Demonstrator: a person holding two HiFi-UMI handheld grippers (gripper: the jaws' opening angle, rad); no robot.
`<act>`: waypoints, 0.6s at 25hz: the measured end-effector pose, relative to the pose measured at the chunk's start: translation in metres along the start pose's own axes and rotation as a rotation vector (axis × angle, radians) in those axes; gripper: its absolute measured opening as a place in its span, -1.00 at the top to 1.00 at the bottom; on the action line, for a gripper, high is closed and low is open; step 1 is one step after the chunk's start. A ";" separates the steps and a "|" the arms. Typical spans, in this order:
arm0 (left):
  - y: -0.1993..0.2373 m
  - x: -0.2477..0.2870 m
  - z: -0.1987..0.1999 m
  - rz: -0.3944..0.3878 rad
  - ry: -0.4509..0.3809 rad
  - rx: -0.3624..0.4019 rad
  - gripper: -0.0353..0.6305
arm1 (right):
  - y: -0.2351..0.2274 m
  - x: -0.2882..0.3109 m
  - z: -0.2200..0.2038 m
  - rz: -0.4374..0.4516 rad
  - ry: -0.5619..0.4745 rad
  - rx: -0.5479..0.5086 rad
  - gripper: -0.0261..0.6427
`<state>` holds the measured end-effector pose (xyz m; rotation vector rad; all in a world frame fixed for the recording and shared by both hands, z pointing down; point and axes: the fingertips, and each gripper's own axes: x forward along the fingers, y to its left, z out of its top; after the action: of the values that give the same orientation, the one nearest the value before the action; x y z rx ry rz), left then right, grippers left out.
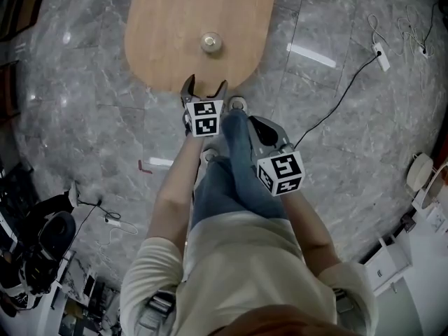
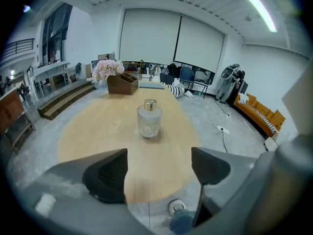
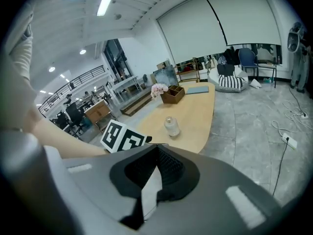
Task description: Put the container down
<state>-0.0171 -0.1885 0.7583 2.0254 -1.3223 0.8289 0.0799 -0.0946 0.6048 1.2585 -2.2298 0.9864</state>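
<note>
Upright on the counter [image 2: 98, 131], clear of the spread, empty left tool [image 2: 159, 173] (right tool [image 3: 155, 170] pressed together), the container [image 2: 149, 119] looks like rigid, slick, breakable glass, best gripped across its body.

The head view looks steeply down from high above onto the near end of the oval table [image 1: 175, 40], the left gripper view faces low and close across its top, the right gripper view looks from farther back and aside, and all three share the container [image 1: 211, 42].
</note>
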 end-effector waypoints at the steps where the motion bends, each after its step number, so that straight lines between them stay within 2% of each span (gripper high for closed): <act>1: -0.004 -0.012 -0.004 -0.011 -0.003 -0.003 -0.37 | 0.007 -0.004 -0.003 -0.001 -0.007 -0.002 0.92; 7: -0.023 -0.077 -0.027 -0.074 -0.038 0.013 -0.21 | 0.050 -0.026 -0.016 -0.004 -0.060 -0.020 0.92; 10: -0.026 -0.109 -0.034 -0.075 -0.072 0.004 0.12 | 0.067 -0.037 -0.023 -0.009 -0.087 -0.029 0.92; 13: -0.032 -0.138 -0.037 -0.106 -0.113 -0.036 0.27 | 0.082 -0.050 -0.026 -0.017 -0.114 -0.046 0.92; 15: -0.035 -0.159 -0.041 -0.118 -0.124 -0.049 0.44 | 0.092 -0.059 -0.028 -0.023 -0.130 -0.059 0.92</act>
<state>-0.0421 -0.0552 0.6600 2.1221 -1.2626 0.6215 0.0314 -0.0075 0.5512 1.3539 -2.3191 0.8454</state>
